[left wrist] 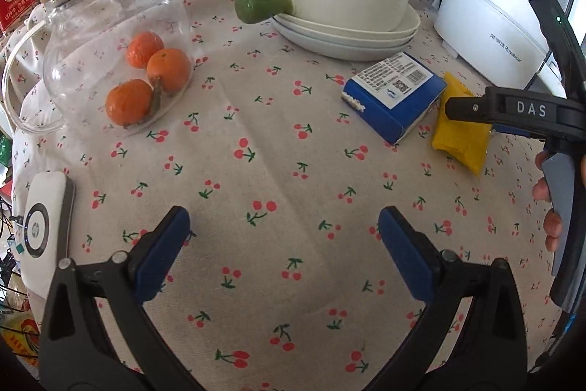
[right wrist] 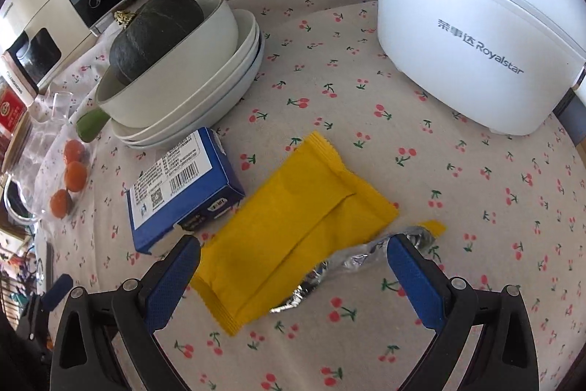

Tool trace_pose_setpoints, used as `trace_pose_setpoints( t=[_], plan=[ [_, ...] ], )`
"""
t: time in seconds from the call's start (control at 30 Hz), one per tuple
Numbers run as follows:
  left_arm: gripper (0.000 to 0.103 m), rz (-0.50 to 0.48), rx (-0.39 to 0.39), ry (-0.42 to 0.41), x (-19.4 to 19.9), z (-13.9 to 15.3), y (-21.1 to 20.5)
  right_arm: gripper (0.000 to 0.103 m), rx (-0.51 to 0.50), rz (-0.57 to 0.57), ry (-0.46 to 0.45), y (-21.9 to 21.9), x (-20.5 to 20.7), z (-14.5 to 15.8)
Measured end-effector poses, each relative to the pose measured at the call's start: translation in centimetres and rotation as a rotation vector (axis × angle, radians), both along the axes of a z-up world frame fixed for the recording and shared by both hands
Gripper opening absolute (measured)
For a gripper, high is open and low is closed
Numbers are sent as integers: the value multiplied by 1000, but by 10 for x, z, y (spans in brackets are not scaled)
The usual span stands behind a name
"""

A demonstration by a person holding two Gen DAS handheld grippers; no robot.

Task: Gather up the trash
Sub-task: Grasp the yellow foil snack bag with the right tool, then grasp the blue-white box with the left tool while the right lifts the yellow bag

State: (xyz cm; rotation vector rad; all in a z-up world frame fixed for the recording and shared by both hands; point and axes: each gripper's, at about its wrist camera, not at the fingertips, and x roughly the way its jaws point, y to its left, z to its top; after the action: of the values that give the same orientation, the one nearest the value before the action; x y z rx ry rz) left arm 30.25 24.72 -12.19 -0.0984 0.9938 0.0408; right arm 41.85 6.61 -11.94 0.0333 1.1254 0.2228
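Crinkled yellow wrapper, seemingly foil-lined, lies between the spread right tool; left tool spread.

My left wrist view looks forward and down along its spread fingers over the cherry-print tablecloth, fairly high and back, taking in most of the table. My right wrist view sits lower and nearer, facing the yellow wrapper close ahead. Both share the blue box, the wrapper, the stacked dishes holding the dark squash, and the white appliance
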Motion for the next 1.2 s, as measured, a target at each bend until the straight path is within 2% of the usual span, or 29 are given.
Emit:
trace_pose_setpoints(
  t=[0.13,0.27,0.33,0.4,0.43,0.5,0.7,0.8,0.87,0.97,1.13,1.2],
  plan=[
    [102,-22,7,-11,7,0,-1,103,-61,-19,-26,5,3,-10],
    [102,-86,16,-47,23,5,-9,102,-78,35,-52,-5,-4,-11],
    [102,-116,16,-68,35,7,-14,99,-70,77,-61,-13,-8,-10],
    [102,-132,25,-86,46,8,-20,87,-55,115,-68,-22,-11,-7],
    [102,-147,20,-93,52,9,-24,84,-41,133,-64,-26,-12,-5],
    [102,-179,11,-105,63,10,-31,69,-36,159,-54,-34,-13,-2],
    [101,-258,4,-110,91,13,-54,54,7,215,-28,-51,-14,2],
    [93,-277,-10,-77,97,8,-60,51,19,238,-33,-56,-20,2],
    [82,-296,-15,-51,100,1,-65,50,29,245,-33,-58,-21,2],
    [76,-302,3,-62,94,0,-72,44,50,252,-28,-63,-25,3],
    [69,-222,-38,-58,71,2,-71,29,96,262,18,-72,-37,5],
    [69,-186,-50,-43,56,4,-72,25,110,261,36,-76,-45,8]
  ],
)
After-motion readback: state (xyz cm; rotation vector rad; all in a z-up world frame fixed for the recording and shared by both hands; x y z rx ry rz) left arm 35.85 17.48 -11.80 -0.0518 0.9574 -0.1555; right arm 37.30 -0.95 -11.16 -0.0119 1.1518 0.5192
